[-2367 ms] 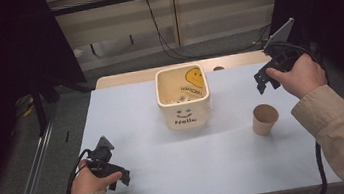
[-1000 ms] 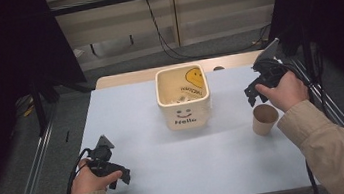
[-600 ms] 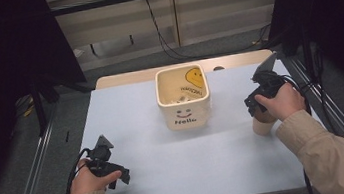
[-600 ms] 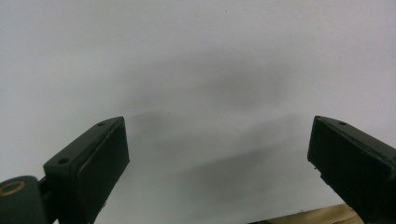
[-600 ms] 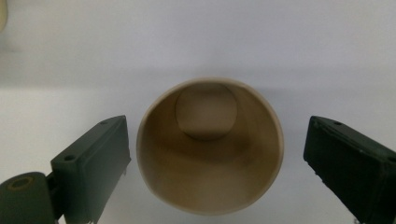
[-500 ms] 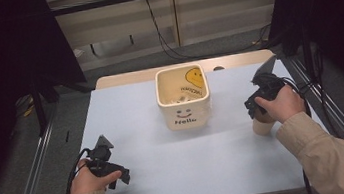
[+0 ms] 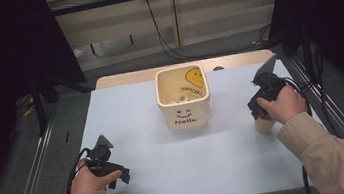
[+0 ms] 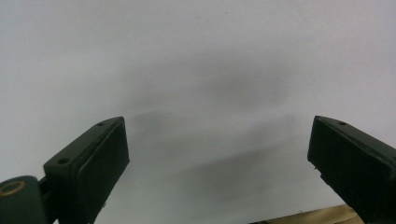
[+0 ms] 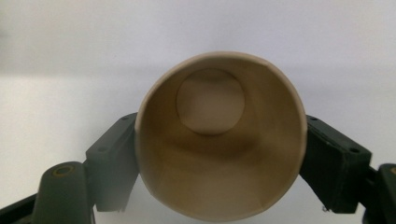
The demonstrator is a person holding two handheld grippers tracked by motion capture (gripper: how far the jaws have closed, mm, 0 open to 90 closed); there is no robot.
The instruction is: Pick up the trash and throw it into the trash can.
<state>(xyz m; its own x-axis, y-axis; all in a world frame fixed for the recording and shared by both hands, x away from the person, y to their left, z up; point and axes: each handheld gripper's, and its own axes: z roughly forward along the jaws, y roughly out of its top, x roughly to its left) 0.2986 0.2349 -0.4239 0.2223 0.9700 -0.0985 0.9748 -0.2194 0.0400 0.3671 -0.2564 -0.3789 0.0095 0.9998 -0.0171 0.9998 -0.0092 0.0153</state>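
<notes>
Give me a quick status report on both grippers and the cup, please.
Right gripper just closed on the paper cup, cup empty. Left gripper open, over bare table. Nothing in the way.

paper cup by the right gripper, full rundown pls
The paper cup is plain tan, paper by its look, round-rimmed and tapering to a smaller flat bottom. It is empty inside. It stands upright on the white table, right of the Hello bin and apart from it. The right gripper has just been closing on it; its pads now press the wall on both sides. In the high view the hand covers most of it.
</notes>
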